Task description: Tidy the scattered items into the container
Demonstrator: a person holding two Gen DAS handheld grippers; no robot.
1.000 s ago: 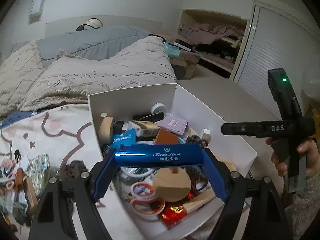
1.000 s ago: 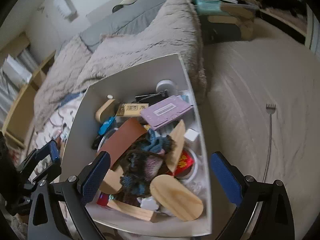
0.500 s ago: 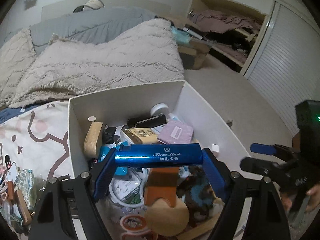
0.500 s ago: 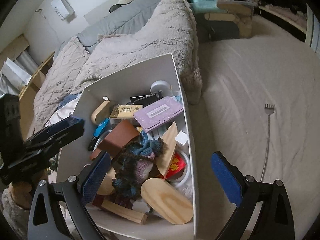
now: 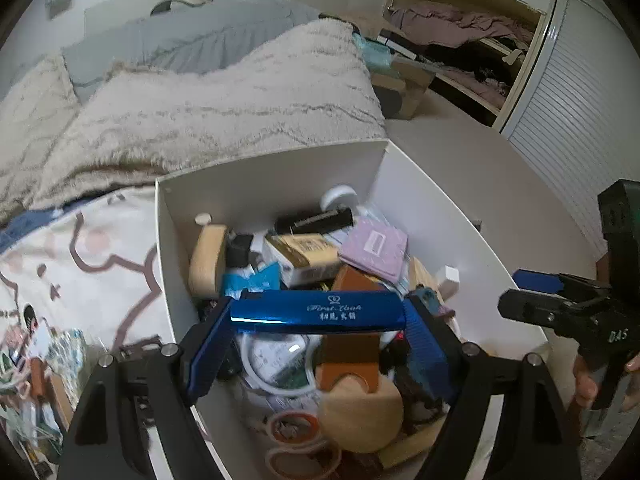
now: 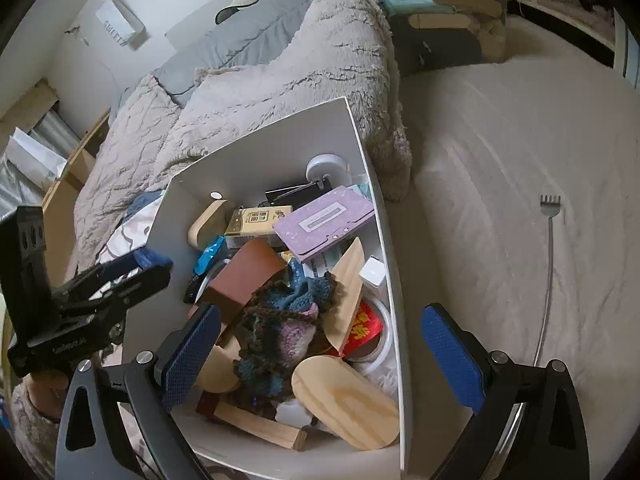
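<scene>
Holding blue bar [image 5: 318,312] crosswise between pads, left claw [image 5: 318,320] is poised over crowded white box [image 5: 264,172] on bed — drop step in hand. Release called for next. Right claw [image 6: 320,356] gapes wide, nothing held — more clutter [image 5: 36,356] left beside box.

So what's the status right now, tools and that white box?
Left tool shut on blue bar, above the white box. Right tool open, empty, by the box's right wall. Box heaped full; brown block right beneath the bar.
</scene>
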